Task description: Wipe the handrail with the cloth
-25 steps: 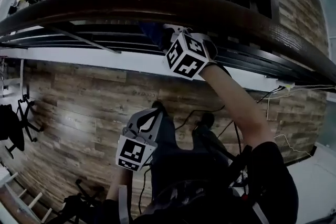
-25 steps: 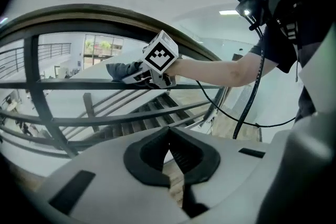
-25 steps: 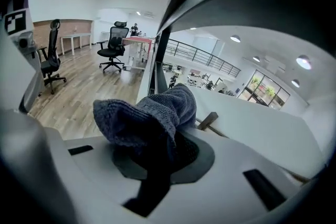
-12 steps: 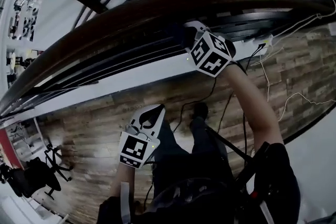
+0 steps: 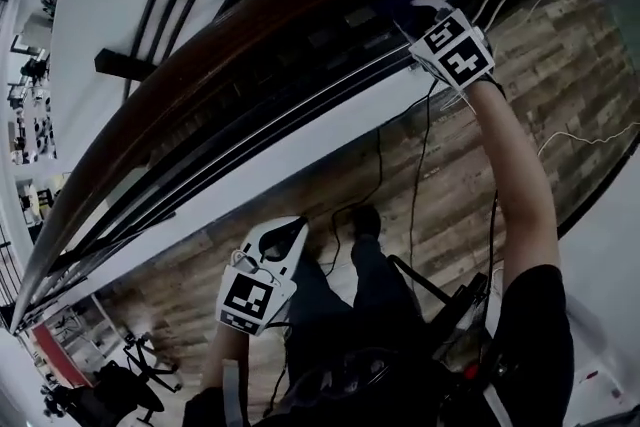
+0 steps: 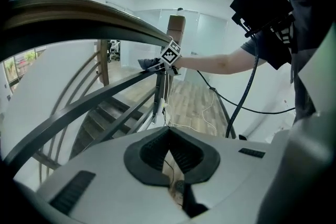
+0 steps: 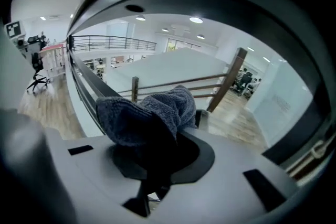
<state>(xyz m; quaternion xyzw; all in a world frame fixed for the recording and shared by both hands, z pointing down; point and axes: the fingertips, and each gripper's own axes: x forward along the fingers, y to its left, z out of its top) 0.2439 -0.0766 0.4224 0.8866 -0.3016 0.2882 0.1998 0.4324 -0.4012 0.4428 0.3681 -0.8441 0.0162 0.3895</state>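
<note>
The dark wooden handrail (image 5: 250, 25) curves from lower left to upper right in the head view. My right gripper (image 5: 408, 13) is pressed against its underside near the top right, shut on a bunched dark blue-grey cloth (image 7: 152, 110). In the right gripper view the handrail (image 7: 220, 5) arches close above the cloth. In the left gripper view the right gripper (image 6: 167, 55) and the cloth (image 6: 149, 64) show far along the handrail (image 6: 79, 16). My left gripper (image 5: 288, 233) hangs low by the person's legs, away from the rail, its jaws (image 6: 169, 136) shut with nothing held.
Dark metal rails (image 5: 270, 105) run under the handrail. Black and white cables (image 5: 420, 165) trail over the wood-plank floor (image 5: 560, 75). Stairs (image 6: 113, 113) drop beyond the rails. An office chair (image 5: 125, 390) stands at the lower left. A wooden post (image 6: 176, 29) stands at the rail's far end.
The right gripper with the cloth has slid along the handrail toward the upper right of the head view, the arm stretching out. The left gripper has stayed low.
</note>
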